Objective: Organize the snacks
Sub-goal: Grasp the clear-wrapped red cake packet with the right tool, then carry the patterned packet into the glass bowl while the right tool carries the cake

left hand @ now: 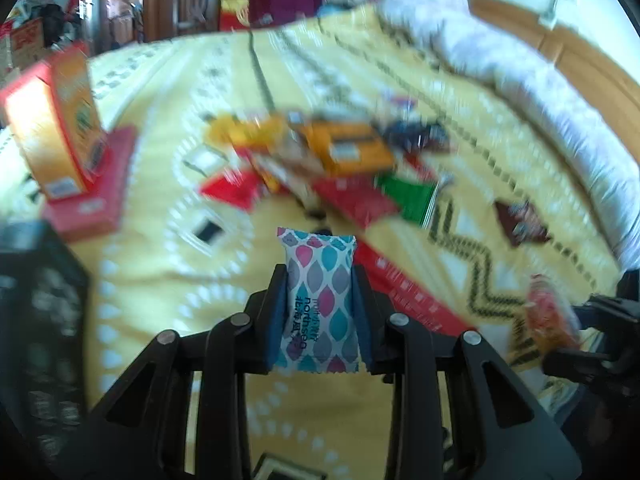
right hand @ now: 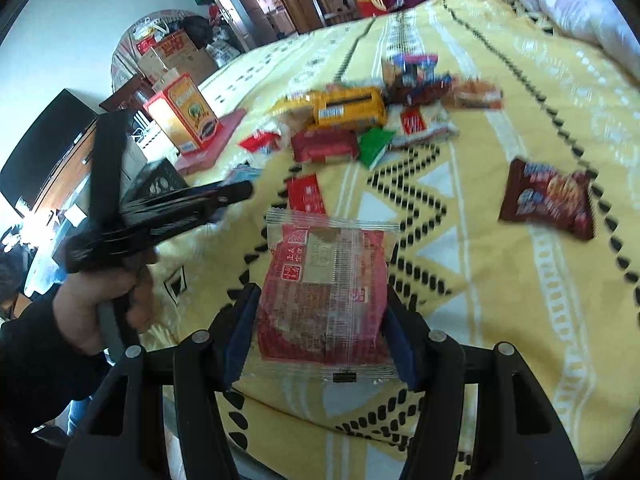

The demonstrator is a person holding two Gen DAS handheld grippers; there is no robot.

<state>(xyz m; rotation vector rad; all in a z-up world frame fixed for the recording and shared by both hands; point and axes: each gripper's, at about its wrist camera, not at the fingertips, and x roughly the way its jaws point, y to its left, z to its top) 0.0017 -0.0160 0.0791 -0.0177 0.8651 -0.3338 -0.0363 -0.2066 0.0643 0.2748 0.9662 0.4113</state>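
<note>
My left gripper (left hand: pixel 319 276) is shut on a small white snack packet (left hand: pixel 318 304) with a teal, pink and grey leaf pattern, held upright above the yellow patterned blanket (left hand: pixel 160 280). In the right wrist view my right gripper (right hand: pixel 322 292) is shut on a clear-wrapped red pastry packet (right hand: pixel 326 280), also lifted off the blanket (right hand: pixel 500 320). The left gripper (right hand: pixel 236 192) shows there from the side, held by a hand (right hand: pixel 100 304) at the left. A blurred red packet (left hand: pixel 548 316) appears at the right edge of the left wrist view.
A pile of snack packets (right hand: pixel 348 108) lies mid-bed, with a yellow pack on top. An orange box (left hand: pixel 52 120) stands on a flat red box (left hand: pixel 96 196) at the left, near a black crate (left hand: pixel 36 320). A brown packet (right hand: pixel 548 200) and a red sachet (right hand: pixel 306 194) lie apart. A white duvet (left hand: pixel 500 60) lies at the far right.
</note>
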